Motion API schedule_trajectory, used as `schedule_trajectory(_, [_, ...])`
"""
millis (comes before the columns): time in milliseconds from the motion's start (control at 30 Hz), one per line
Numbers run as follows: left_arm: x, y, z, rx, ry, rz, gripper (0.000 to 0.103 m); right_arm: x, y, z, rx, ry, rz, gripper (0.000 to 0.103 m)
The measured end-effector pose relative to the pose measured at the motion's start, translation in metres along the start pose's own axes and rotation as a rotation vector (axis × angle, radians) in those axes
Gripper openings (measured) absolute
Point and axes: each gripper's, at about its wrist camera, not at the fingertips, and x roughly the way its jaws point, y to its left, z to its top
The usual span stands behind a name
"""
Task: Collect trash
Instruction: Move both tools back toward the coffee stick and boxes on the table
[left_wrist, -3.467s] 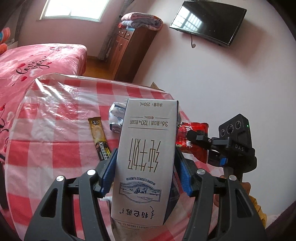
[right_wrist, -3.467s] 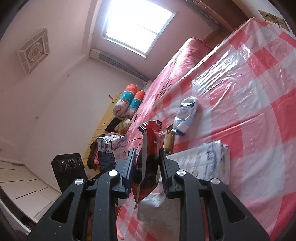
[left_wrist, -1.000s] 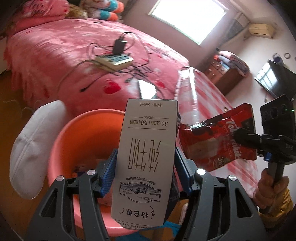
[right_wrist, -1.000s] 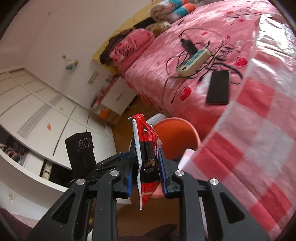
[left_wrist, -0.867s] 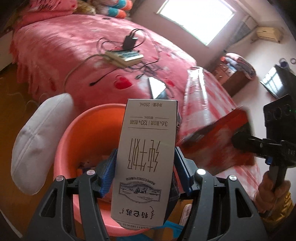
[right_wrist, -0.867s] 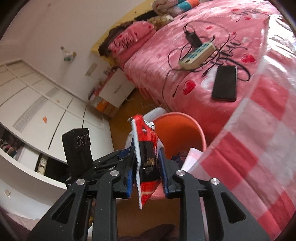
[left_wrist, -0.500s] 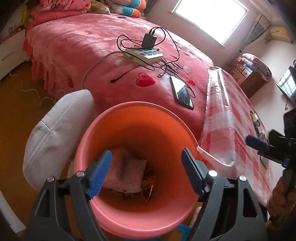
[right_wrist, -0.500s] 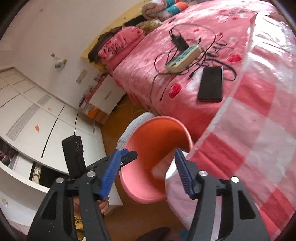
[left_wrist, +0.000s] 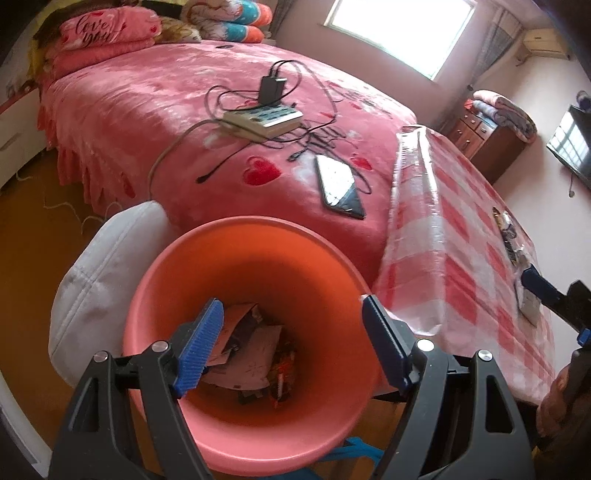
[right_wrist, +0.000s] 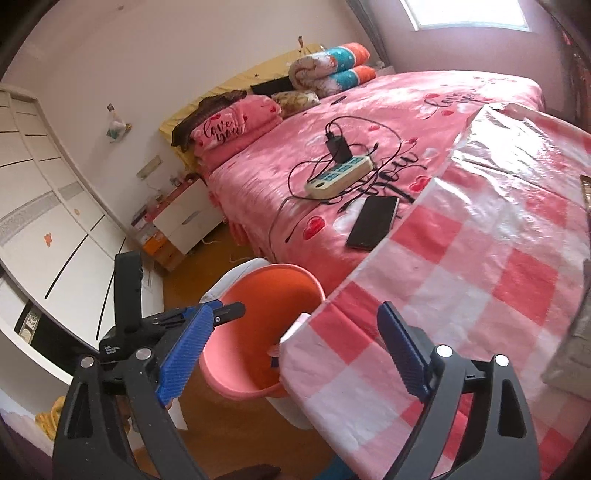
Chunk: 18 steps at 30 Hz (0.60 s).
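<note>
- The orange bin (left_wrist: 258, 258) stands on the floor between the bed (left_wrist: 184, 122) and the corner of the checked table (left_wrist: 461, 266); at its bottom lies a heap of trash (left_wrist: 251, 350), paper and wrappers, with a carton-like piece that I cannot name for certain.
- More litter waits on the table's far side: a few small packets (left_wrist: 511, 240) show in the left wrist view, too small to name.
- The left gripper (left_wrist: 291, 343) hangs right above the bin's mouth, jaws spread wide, nothing between them.
- The right gripper (right_wrist: 291, 347) has just been opening its jaws; they stand wide and bare, over the table's corner and the bin's rim.
- Judgement: this drop looks done, and the step in hand is to go back for the next pieces.
- To do it well, lift both tools clear of the rim before swinging, so no finger knocks the light bin over.
- Keep the jaws wide on the way, then come down flat over each packet and pinch across its narrow side.
- Steer clear of the phone (left_wrist: 340, 186) and the power strip (left_wrist: 264, 122) with its cables on the bed; they are not rubbish.
- The plastic cover on the table looks slippery, so thin packets may slide.
</note>
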Motion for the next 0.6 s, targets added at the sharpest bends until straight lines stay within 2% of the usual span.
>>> schedule_trajectory(600, [-0.011,-0.096,0.008,0.211,-0.037,-0.048,0.078,-0.05,-0.056,-0.011,0.119,-0.116,-0.007,0.09])
